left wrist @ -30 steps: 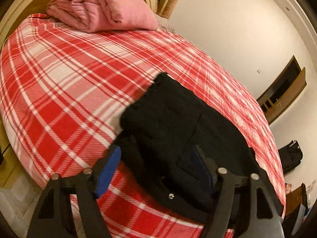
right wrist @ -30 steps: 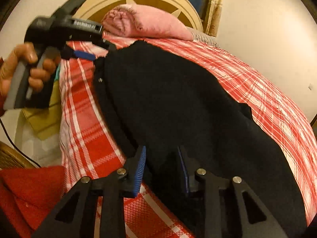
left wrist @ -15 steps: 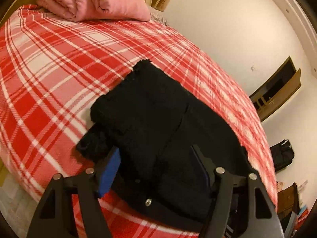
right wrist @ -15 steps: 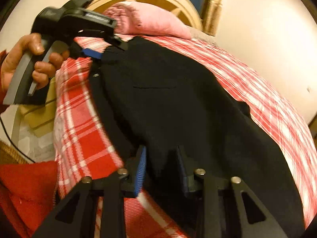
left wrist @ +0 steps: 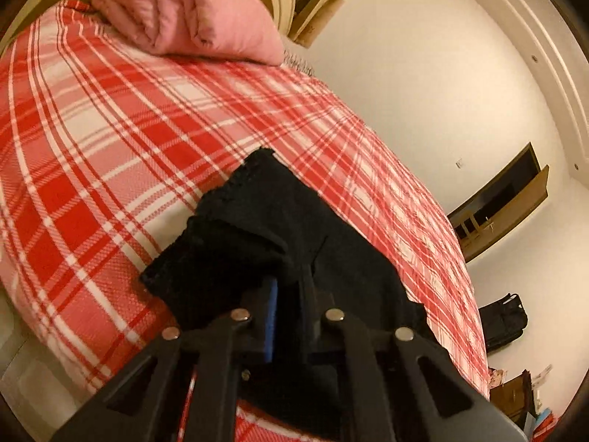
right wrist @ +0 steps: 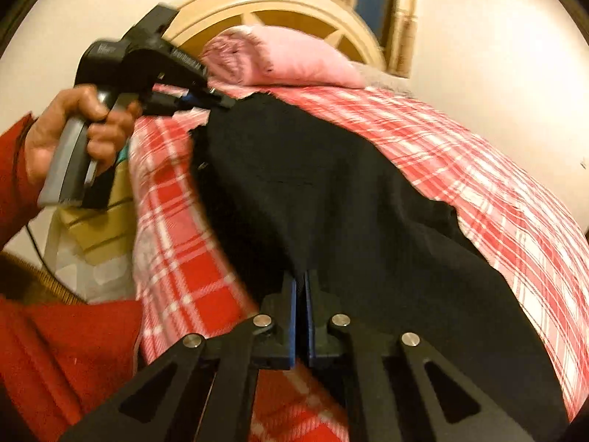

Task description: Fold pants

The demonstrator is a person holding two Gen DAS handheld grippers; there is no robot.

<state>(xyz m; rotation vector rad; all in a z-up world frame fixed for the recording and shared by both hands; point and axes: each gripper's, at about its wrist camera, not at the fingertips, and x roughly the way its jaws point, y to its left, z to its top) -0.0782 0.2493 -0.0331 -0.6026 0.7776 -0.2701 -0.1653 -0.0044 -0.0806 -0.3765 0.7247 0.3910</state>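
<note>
So the black fabric pants (right wrist: pixel 331 191) are spread over the red-and-white plaid bedspread (left wrist: pixel 110 140), waistband end at the near edge of that bedspread, legs run out across it toward the far side. The left gripper (left wrist: pixel 291 294) is clamped tight on a bunched corner of the waistband, and the right gripper (right wrist: pixel 301 294) is pinched shut on the dark cloth further along the same near edge; both sets of jaws have just been closing, with fabric caught between them. A rolled pink blanket (left wrist: pixel 184 14) is parked at the headboard end of the bedspread, well apart from the pants. What could go wrong, probably: only a thin pinch of cloth seems to be held on the right, so it could be pulled free once lifted. The bedspread could also be snagged along and dragged up if it's been caught underneath.
</note>
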